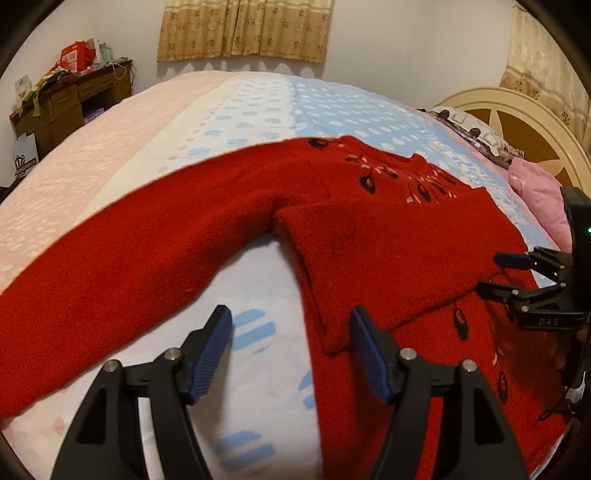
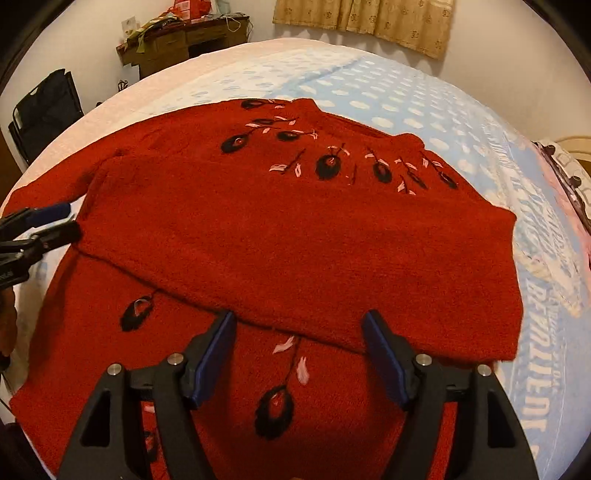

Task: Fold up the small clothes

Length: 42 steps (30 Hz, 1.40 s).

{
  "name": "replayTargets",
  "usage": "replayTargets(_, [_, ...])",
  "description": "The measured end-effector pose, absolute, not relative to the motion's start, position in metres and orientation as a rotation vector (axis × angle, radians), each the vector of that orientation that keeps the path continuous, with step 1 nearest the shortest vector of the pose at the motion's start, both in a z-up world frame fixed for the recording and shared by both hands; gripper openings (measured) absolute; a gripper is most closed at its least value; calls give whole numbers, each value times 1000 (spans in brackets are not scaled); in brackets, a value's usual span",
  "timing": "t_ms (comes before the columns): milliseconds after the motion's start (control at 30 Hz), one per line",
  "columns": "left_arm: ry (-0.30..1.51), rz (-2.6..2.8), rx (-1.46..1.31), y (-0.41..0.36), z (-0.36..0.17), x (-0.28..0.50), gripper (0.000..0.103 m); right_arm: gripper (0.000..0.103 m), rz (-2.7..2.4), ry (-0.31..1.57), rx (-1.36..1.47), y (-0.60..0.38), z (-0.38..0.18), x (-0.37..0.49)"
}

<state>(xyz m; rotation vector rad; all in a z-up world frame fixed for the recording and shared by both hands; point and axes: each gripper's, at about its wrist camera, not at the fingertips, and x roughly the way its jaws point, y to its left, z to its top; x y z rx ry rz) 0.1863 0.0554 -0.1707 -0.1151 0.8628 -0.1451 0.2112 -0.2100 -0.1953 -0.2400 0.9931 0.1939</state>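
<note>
A red sweater (image 2: pixel 280 229) lies flat on a bed (image 1: pixel 258 107). Its neck end points away toward the far side of the bed, and its bottom hem lies close to the grippers. So its long way runs from near to far. One sleeve (image 2: pixel 332 273) is folded across the front of the body, and its cuff end lies near the sweater's left edge. The other sleeve (image 1: pixel 122 258) is not folded. It sticks straight out to the left across the sheet.

The sweater is fuzzy and deep red. It has black oval flowers with thin stems and little pink leaves, most of them around the neck and a few lower down on the front.

The left gripper (image 1: pixel 290 352) hangs over the sheet by the folded cuff. Its blue pads stand apart and nothing is between them. The right gripper (image 2: pixel 297 356) hangs over the lower front of the sweater. Its pads stand apart too, and they pinch nothing.

The sheet is pink, white and blue with spots. A pink pillow (image 1: pixel 539 192) lies by the round headboard (image 1: pixel 517 125). A messy wooden desk (image 1: pixel 70 107) stands by the wall, and brown curtains (image 1: pixel 243 29) hang behind.
</note>
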Motion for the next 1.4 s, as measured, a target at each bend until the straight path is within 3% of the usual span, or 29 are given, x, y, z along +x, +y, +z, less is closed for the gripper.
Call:
replayTargets(233, [797,-52,-1,67,-151,164,88,72,233,929,-220,-208,-180,172])
replayTargets(600, [822,55,29,92,-157,146,88,72,275,827,-306,-186,-171,121])
replayTargets(1067, [831,252,-15,165,-166,107,88,72,279,842,-259,-197,-186,98])
replayTargets(1400, [802,432,-326,271,-170,80,88,72,293,832,-207,-204,-193,92])
